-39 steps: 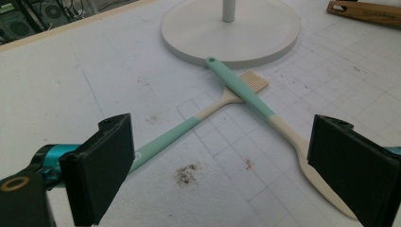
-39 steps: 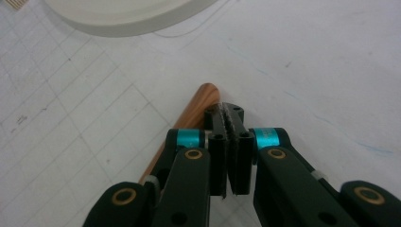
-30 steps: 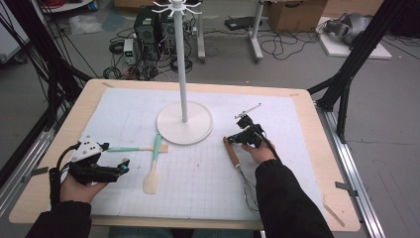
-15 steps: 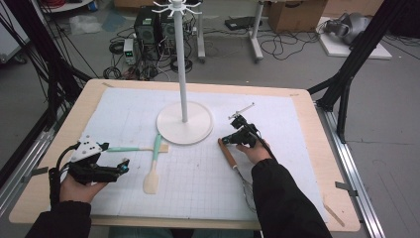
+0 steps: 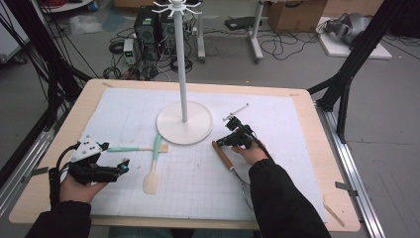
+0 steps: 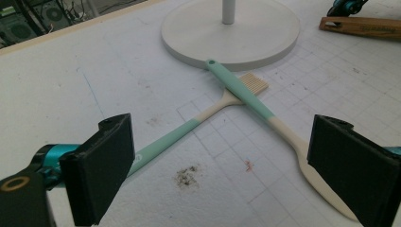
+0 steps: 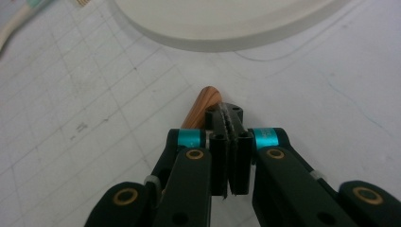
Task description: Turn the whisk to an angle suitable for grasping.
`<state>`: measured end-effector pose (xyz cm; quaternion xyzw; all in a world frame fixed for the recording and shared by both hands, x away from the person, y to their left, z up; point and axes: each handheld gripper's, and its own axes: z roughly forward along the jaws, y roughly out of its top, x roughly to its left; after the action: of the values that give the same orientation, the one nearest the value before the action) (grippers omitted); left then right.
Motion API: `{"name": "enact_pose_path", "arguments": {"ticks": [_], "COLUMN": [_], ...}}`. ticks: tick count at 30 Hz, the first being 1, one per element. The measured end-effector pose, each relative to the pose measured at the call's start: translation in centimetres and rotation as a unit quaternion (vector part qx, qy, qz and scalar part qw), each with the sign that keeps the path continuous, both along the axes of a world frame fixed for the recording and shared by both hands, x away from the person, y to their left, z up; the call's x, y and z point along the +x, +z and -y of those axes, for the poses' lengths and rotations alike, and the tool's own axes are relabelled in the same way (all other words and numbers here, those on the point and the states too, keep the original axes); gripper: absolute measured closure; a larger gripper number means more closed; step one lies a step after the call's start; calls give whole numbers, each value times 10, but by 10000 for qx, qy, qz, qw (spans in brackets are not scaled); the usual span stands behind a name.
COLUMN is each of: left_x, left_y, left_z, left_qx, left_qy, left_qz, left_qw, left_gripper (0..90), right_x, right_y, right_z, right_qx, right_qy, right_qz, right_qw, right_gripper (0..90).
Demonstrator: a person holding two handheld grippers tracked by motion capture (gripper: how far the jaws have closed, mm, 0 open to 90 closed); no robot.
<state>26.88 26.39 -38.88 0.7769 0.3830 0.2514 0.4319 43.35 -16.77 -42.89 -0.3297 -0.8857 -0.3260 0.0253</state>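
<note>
Now our right claw (image 7: 230, 124) is pressed together just beside the wooden handle (image 7: 201, 109), whose long axis runs back toward our forearm.

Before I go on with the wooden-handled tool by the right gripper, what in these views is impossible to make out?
- Wooden-handled tool: in the high view its working end runs under the person's right sleeve.
- Right gripper: in its own view the shut jaws cover the handle, so whether they touch it is unclear.
- Spatula: in the left gripper view its blade is hidden behind that gripper's jaw.
- Stand: in the high view its hooks are cut off by the top edge.
</note>
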Motion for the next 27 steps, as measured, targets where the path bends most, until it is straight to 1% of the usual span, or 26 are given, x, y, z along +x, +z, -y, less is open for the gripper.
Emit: {"name": "enact_pose_path", "arguments": {"ticks": [3, 4, 8, 11, 14, 16, 18, 19, 21, 24, 25, 27], "left_x": [0, 0, 0, -1, 0, -1, 0, -1, -1, -1, -1, -1], "left_y": [0, 0, 0, 0, 0, 0, 1, 1, 1, 1, 1, 1], "left_z": [0, 0, 0, 0, 0, 0, 0, 0, 0, 1, 1, 1], "left_qx": [5, 4, -7, -14, -7, -4, -1, -4, -10, 17, 13, 22], "left_qy": [6, 4, 0, 1, 9, 1, -6, 2, 1, -19, -18, -21], "left_qz": [15, 16, 19, 22, 27, 28, 30, 30, 46, 47, 59, 57], "left_qw": [10000, 10000, 10000, 10000, 10000, 10000, 10000, 10000, 10000, 10000, 10000, 10000], "left_gripper": [87, 87, 88, 88, 88, 88, 88, 88, 88, 88, 88, 88], "right_x": [-2, -3, -5, -6, -8, -9, -11, -12, -14, -15, -15, -16], "right_y": [1, 1, 0, 0, 0, -1, 0, -1, 0, -1, 0, -1], "right_z": [-6, -10, -15, -19, -24, -25, -28, -31, -34, -37, -38, -40], "right_qx": [65, 80, 54, 102, 127, 139, 126, 143, 156, 185, 174, 183], "right_qy": [130, 214, 301, 389, 487, 535, 561, 630, 677, 746, 768, 817], "right_qz": [-29, -42, -105, -96, -162, -143, -201, -197, -227, -192, -232, -212], "right_qw": [9999, 9997, 9995, 9991, 9986, 9984, 9981, 9977, 9973, 9969, 9966, 9963], "right_gripper": [889, 889, 889, 889, 889, 889, 889, 889, 889, 889, 889, 889]}}
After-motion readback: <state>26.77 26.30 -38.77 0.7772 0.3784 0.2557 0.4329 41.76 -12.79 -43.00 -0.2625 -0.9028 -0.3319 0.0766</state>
